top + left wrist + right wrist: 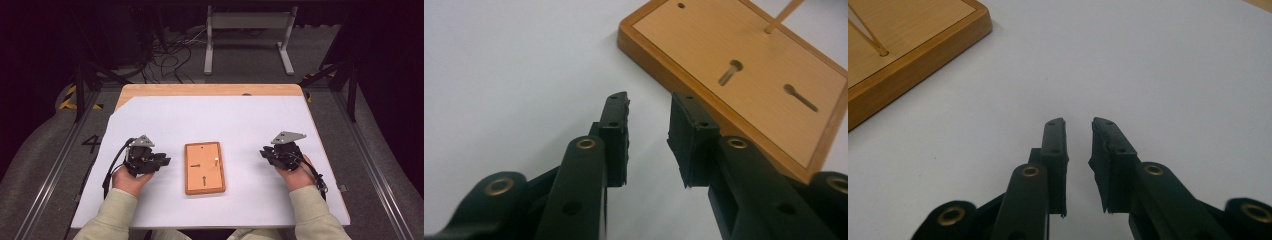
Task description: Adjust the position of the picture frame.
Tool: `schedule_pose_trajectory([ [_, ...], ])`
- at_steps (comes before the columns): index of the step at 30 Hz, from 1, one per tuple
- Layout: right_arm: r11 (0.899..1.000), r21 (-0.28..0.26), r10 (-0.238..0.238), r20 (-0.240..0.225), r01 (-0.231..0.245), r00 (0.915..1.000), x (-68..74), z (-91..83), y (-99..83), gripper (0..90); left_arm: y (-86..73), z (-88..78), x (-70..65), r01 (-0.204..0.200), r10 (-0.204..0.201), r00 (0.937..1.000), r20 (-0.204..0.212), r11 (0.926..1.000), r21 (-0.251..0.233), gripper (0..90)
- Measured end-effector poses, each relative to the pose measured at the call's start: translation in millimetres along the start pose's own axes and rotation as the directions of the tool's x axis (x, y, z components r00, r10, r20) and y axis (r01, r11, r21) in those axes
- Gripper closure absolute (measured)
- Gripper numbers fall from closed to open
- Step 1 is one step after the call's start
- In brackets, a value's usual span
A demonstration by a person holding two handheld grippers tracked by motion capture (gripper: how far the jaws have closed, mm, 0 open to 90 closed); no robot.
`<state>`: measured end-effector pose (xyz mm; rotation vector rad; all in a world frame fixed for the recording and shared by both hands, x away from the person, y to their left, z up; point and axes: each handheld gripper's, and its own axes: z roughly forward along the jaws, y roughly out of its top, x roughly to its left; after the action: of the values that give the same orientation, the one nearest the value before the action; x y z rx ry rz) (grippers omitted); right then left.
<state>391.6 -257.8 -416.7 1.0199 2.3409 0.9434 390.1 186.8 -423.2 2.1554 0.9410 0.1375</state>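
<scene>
Left tongs and right tongs hover apart, tips turned inward, jaws slightly parted, holding nothing.

A wooden table carries a white sheet over most of its top, and a flat wooden board with slots lies on the sheet's middle.

A single large digit "4" is marked in dark paint on the grey floor, just left of the white table top near its left edge, seen from the high view. It is foreshortened and dim, so it reads as a 4 only with fair likelihood. Left of the table and farther back, a strip of yellow-and-black hazard striping lies on the same floor.
</scene>
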Motion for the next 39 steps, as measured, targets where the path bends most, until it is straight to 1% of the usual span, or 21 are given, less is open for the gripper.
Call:
schedule_pose_trajectory([
  [1, 1.0, 0.0, 0.0, 0.0, 0.0, 1.0, 0.0, 0.0, 0.0, 76.3, 0.0, 0.0, 0.0, 0.0, 0.0, 1.0, 0.0, 1.0, 0.0, 71.0],
  [4, 1.0, -0.009, -0.001, -0.004, 0.001, 1.0, 0.2, -2.9, -0.8, 77.3, 2.5, -2.6, -10.1, -0.025, 0.025, 0.9988, 0.043, 0.9997, -0.002, 73.0],
  [8, 1.0, -0.02, -0.002, -0.001, 0.001, 1.0, -1.1, -6.3, -1.4, 80.0, 7.6, -3.5, -32.4, -0.096, 0.095, 0.9888, 0.115, 0.9953, 0.009, 80.2],
  [12, 1.0, -0.021, -0.004, -0.002, 0.004, 1.0, -0.4, -7.3, -1.9, 81.5, 11.3, -1.3, -53.5, -0.179, 0.17, 0.9668, 0.191, 0.9835, 0.03, 88.2],
  [15, 1.0, -0.022, -0.008, -0.003, 0.008, 1.0, 0.5, -7.9, -2.0, 81.9, 11.0, 1.1, -69.6, -0.233, 0.216, 0.9437, 0.25, 0.9718, 0.038, 89.2],
  [19, 1.0, -0.028, -0.002, -0.005, 0.001, 1.0, 0.1, -8.9, -2.3, 80.2, 8.8, 9.1, -88.3, -0.308, 0.271, 0.9121, 0.307, 0.9485, 0.076, 89.4],
  [21, 1.0, -0.03, -0.003, -0.005, 0.003, 1.0, 0.5, -9.5, -2.2, 80.8, 7.9, 12.5, -92.8, -0.328, 0.282, 0.9038, 0.322, 0.9399, 0.096, 89.5],
  [22, 1.0, -0.03, -0.003, -0.005, 0.003, 1.0, 0.5, -9.5, -2.2, 80.8, 7.9, 12.5, -92.8, -0.328, 0.282, 0.9038, 0.322, 0.9399, 0.096, 89.4],
  [23, 0.999, -0.032, -0.006, -0.008, 0.006, 1.0, 1.4, -9.6, -1.9, 81.1, 7.0, 16.5, -94.9, -0.348, 0.292, 0.8962, 0.334, 0.9294, 0.122, 89.4],
  [24, 0.999, -0.032, -0.009, -0.007, 0.009, 0.9999, 1.7, -9.6, -1.8, 81.1, 7.0, 16.5, -94.9, -0.348, 0.292, 0.8962, 0.334, 0.9294, 0.122, 89.5],
  [25, 0.999, -0.032, -0.01, -0.008, 0.01, 0.9999, 1.9, -9.5, -1.7, 81.1, 5.5, 21.9, -95.1, -0.354, 0.285, 0.8939, 0.346, 0.9225, 0.154, 89.4],
  [26, 0.999, -0.032, -0.01, -0.008, 0.01, 0.9999, 1.9, -9.5, -1.7, 81.1, 5.5, 21.9, -95.1, -0.354, 0.285, 0.8939, 0.346, 0.9225, 0.154, 89.5],
  [28, 0.999, -0.032, -0.009, -0.012, 0.009, 0.9999, 2.3, -8.9, -1.7, 80.9, 4.0, 27.9, -94.2, -0.369, 0.285, 0.8875, 0.362, 0.9103, 0.188, 89.5],
  [29, 0.999, -0.031, -0.009, -0.013, 0.009, 0.9999, 2.2, -8.7, -1.9, 80.8, 2.6, 30.8, -95.1, -0.364, 0.274, 0.8908, 0.363, 0.9081, 0.208, 89.5],
  [32, 0.999, -0.033, -0.004, -0.014, 0.003, 0.9999, 1.7, -8.3, -2.3, 80.6, 1.1, 36.1, -95.3, -0.367, 0.266, 0.8912, 0.368, 0.8981, 0.242, 89.5],
  [33, 0.999, -0.033, -0.003, -0.015, 0.002, 0.9999, 1.7, -8.2, -2.3, 80.6, 0.4, 38.8, -94.7, -0.372, 0.264, 0.8911, 0.369, 0.8911, 0.26, 89.5],
  [34, 0.999, -0.032, -0.005, -0.015, 0.004, 0.9999, 1.6, -8.1, -2.4, 80.6, -0.1, 40.5, -94.2, -0.375, 0.266, 0.8949, 0.358, 0.8838, 0.28, 89.5],
  [35, 0.999, -0.032, -0.005, -0.015, 0.004, 0.9999, 1.6, -8.1, -2.4, 80.6, -0.1, 40.5, -94.2, -0.375, 0.266, 0.8949, 0.358, 0.8838, 0.28, 89.5],
  [37, 0.999, -0.032, -0.007, -0.014, 0.006, 0.9999, 2.0, -8.0, -2.4, 80.6, -1.1, 43.8, -91.9, -0.366, 0.253, 0.9024, 0.348, 0.8772, 0.311, 89.5],
  [38, 0.999, -0.032, -0.007, -0.014, 0.006, 0.9999, 2.0, -8.0, -2.4, 80.6, -1.1, 43.8, -91.9, -0.366, 0.253, 0.9024, 0.348, 0.8772, 0.311, 89.5],
  [39, 0.999, -0.032, -0.006, -0.014, 0.006, 0.9999, 2.0, -7.8, -2.4, 80.6, -1.6, 44.6, -91.4, -0.362, 0.254, 0.9067, 0.337, 0.8787, 0.312, 89.5],
])
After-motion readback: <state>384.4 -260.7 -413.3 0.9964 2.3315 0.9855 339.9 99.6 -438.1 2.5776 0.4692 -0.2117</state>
